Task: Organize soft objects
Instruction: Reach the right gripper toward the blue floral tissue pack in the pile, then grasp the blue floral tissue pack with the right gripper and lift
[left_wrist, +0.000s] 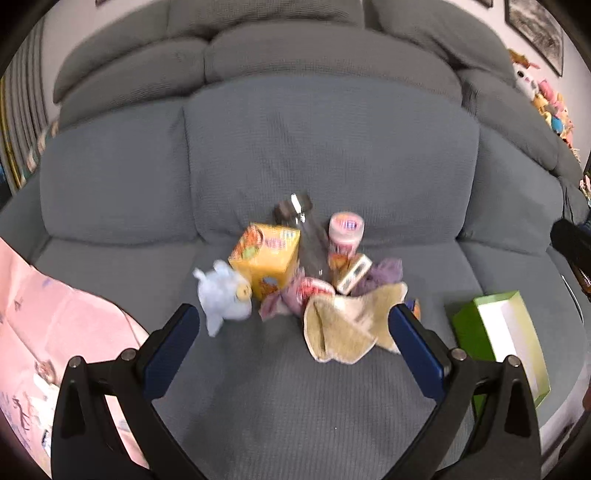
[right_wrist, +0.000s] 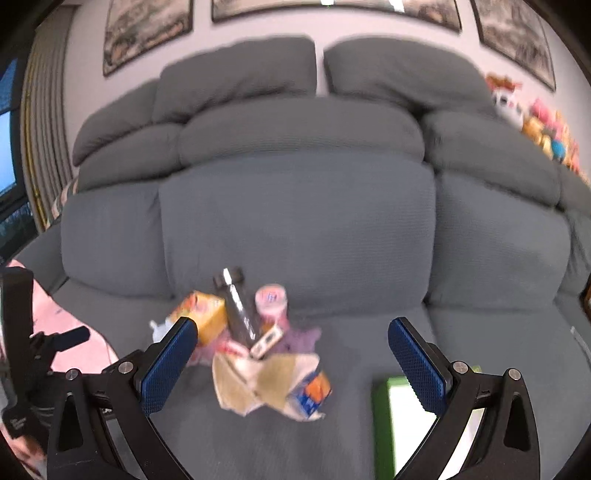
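A pile lies on the grey sofa seat (left_wrist: 280, 387). In it are a light blue plush toy (left_wrist: 221, 291), a beige cloth (left_wrist: 347, 325), a pink-purple cloth (left_wrist: 284, 301) and a purple soft item (left_wrist: 380, 275), mixed with a yellow box (left_wrist: 266, 254), a dark bottle (left_wrist: 303, 229), a pink-lidded jar (left_wrist: 346, 232) and a small carton (left_wrist: 351, 273). My left gripper (left_wrist: 295, 317) hangs open just in front of the pile, nothing between its fingers. My right gripper (right_wrist: 293, 332) is open too, further back, with the beige cloth (right_wrist: 258, 384) and an orange-blue pack (right_wrist: 312, 393) below it.
A green box with a white inside (left_wrist: 506, 339) lies open on the seat to the right, also the green box (right_wrist: 399, 424). A pink printed sheet (left_wrist: 55, 332) covers the left of the seat. Plush toys (left_wrist: 546, 99) line the sofa's far right. The other gripper's black handle (right_wrist: 22, 332) shows at left.
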